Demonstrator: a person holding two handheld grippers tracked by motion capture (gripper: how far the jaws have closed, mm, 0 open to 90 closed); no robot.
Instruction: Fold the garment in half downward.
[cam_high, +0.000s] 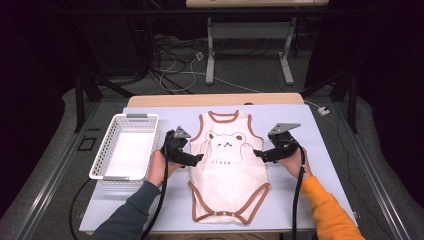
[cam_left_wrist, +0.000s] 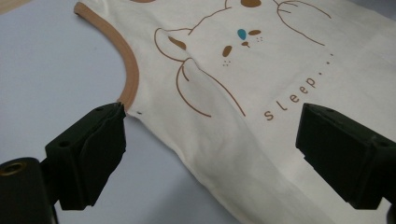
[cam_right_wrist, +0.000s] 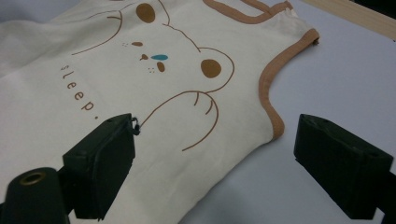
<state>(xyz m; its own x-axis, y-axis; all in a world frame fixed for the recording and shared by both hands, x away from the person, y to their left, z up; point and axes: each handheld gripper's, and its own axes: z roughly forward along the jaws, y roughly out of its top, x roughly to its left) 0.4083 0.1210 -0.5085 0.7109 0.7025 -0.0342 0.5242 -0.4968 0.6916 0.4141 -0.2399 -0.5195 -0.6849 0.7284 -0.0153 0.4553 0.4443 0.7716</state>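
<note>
Your left claw (cam_high: 199, 159) spread wide over the onesie's (cam_high: 227, 170) side edge, your right claw (cam_high: 257, 154) spread too — cloth between both, nothing pinched, basket (cam_high: 125, 146) beside the left one.

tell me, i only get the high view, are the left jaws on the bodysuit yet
Observer: No. The left gripper stands open over the bodysuit, below its brown armhole trim, pressing nothing.
Operator: and the right one
Observer: The right gripper is open too, straddling the side edge below the other armhole trim.
Operator: what does the print say
Observer: "sleep" under the bear, whose nose is teal.
</note>
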